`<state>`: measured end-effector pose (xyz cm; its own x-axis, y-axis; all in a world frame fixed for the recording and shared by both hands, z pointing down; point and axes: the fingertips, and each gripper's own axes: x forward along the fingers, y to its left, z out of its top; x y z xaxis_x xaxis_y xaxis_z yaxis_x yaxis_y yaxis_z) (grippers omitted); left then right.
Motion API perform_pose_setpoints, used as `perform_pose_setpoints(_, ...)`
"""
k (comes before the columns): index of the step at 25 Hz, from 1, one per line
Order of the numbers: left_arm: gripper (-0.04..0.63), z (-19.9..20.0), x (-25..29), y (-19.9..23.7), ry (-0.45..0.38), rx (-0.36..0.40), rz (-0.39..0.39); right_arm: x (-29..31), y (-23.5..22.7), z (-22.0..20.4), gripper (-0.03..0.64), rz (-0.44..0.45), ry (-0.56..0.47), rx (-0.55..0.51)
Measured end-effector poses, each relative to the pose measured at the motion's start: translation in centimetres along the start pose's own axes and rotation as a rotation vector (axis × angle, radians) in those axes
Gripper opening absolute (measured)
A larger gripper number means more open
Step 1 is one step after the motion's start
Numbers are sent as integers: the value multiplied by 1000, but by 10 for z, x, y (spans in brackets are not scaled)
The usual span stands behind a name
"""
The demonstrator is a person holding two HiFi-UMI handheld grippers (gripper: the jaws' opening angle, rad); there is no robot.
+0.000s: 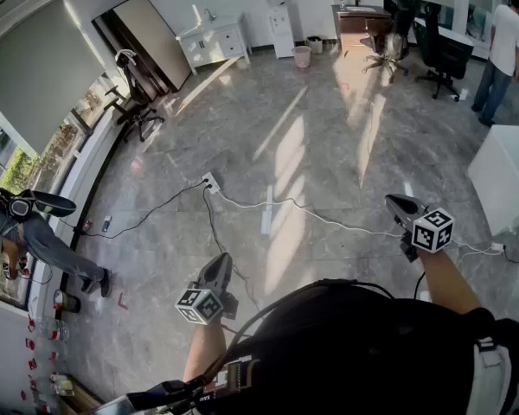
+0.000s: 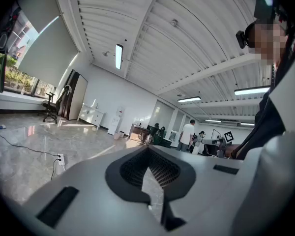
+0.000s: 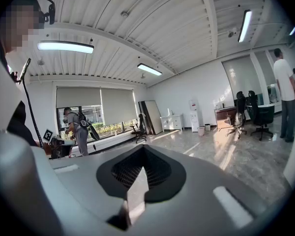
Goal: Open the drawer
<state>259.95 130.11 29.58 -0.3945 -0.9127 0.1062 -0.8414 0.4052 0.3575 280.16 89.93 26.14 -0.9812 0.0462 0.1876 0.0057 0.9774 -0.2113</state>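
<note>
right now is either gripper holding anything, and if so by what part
Nothing is held. The left gripper and the right gripper are both up in open air, jaws together with nothing between them.

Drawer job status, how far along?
Done: nothing. The white drawer cabinet stands far across the room and looks closed. In hand: nothing; the left gripper and right gripper are shut and empty, over floor. Left: walk over, grip a handle, pull.

Sunlit grey floor (image 1: 329,145), half-shaded windows (image 1: 2,150), wooden desk (image 1: 361,17), perhaps a water dispenser (image 1: 279,20)
</note>
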Motion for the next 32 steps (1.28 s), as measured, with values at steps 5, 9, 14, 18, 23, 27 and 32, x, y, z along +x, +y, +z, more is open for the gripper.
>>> perform_pose_setpoints(5,-9,-4,-8,4,-4,-14,-8,6,12,-5,-2,11,7,-8)
perform_pose_setpoints(9,-9,0,-15,16,-3,-13,-8,16,26,-2,-2,14,8,-13)
perform_pose_setpoints(14,-9,0,-23,30,6,-18,-11,24,34,-7,0,10,23,34)
perform_pose_setpoints(18,-9,-11,-33,49,23,-51,5,33,39,-16,0,-2,33,99)
perform_pose_setpoints(23,-9,-7,-55,76,20,-72,0,48,63,-17,0,-22,40,96)
perform_pose_setpoints(27,-9,1,-72,107,12,-79,-4,67,81,-17,2,-68,40,102)
perform_pose_setpoints(32,-9,4,-86,145,29,-89,-1,91,105,-18,2,-105,57,96)
